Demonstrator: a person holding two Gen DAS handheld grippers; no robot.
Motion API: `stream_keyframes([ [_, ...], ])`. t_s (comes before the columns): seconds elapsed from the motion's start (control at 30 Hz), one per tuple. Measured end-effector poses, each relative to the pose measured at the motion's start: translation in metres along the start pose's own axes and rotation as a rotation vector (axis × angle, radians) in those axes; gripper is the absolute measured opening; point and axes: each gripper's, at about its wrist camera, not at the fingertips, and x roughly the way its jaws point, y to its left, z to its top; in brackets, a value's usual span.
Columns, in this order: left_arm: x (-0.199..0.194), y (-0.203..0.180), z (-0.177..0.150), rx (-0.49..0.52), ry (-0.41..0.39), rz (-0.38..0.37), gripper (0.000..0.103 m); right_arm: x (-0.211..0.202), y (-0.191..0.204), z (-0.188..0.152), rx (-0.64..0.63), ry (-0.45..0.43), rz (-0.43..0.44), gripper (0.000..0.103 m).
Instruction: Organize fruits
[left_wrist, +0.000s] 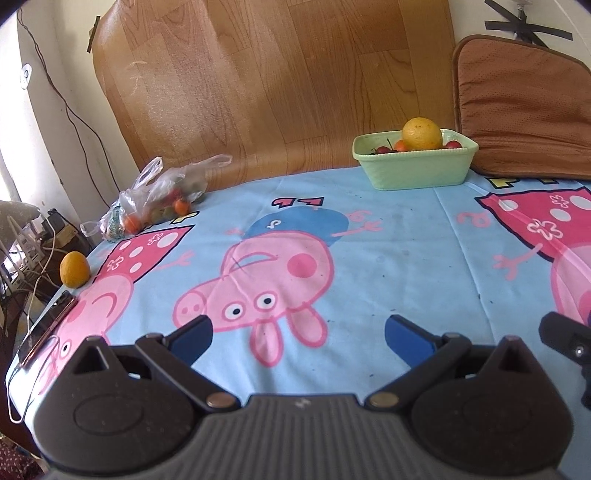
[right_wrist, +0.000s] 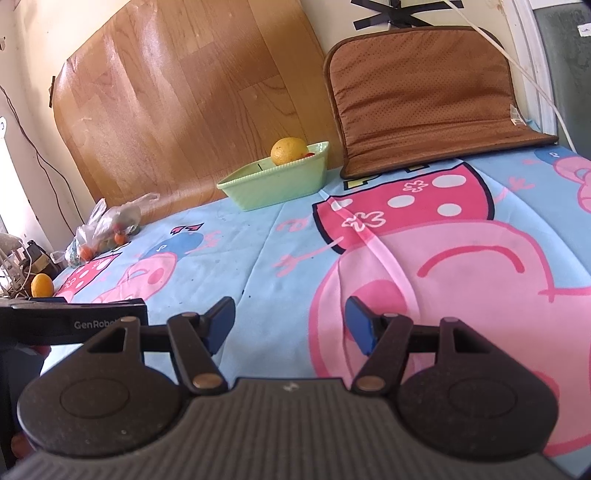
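A pale green basin (left_wrist: 413, 168) (right_wrist: 275, 182) stands at the far side of the bed, holding a large orange (left_wrist: 422, 133) (right_wrist: 289, 150) and small red fruits (left_wrist: 388, 148). A second orange (left_wrist: 74, 269) (right_wrist: 42, 285) sits at the left edge of the bed. A clear plastic bag (left_wrist: 159, 195) (right_wrist: 105, 225) with small orange and red fruits lies at the far left. My left gripper (left_wrist: 297, 338) is open and empty over the cartoon sheet. My right gripper (right_wrist: 290, 325) is open and empty, to the right of the left one.
A blue cartoon-pig sheet (left_wrist: 388, 258) covers the bed. A brown cushion (left_wrist: 524, 110) (right_wrist: 428, 96) leans behind the basin. A wood-pattern board (left_wrist: 266, 81) stands at the back. A phone (left_wrist: 46, 325) lies at the left edge. Cables and clutter (left_wrist: 26, 254) are off the left side.
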Motion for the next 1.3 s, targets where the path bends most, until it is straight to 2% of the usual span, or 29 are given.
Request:
stream_keyframes([
  [0.57, 0.0053, -0.0048, -0.0012, 0.013, 0.028, -0.030, 0.103, 0.0027, -0.0014, -0.0004, 0.005, 0.008, 0.002, 0.069],
  [0.93, 0.0001, -0.0012, -0.0017, -0.013, 0.012, -0.032, 0.103, 0.0007, -0.0035, -0.0015, 0.012, 0.000, 0.004, 0.070],
  [1.3, 0.0004, -0.0063, -0.0017, 0.007, 0.014, -0.023, 0.103, 0.0020, -0.0039, -0.0011, 0.018, 0.001, 0.011, 0.071],
])
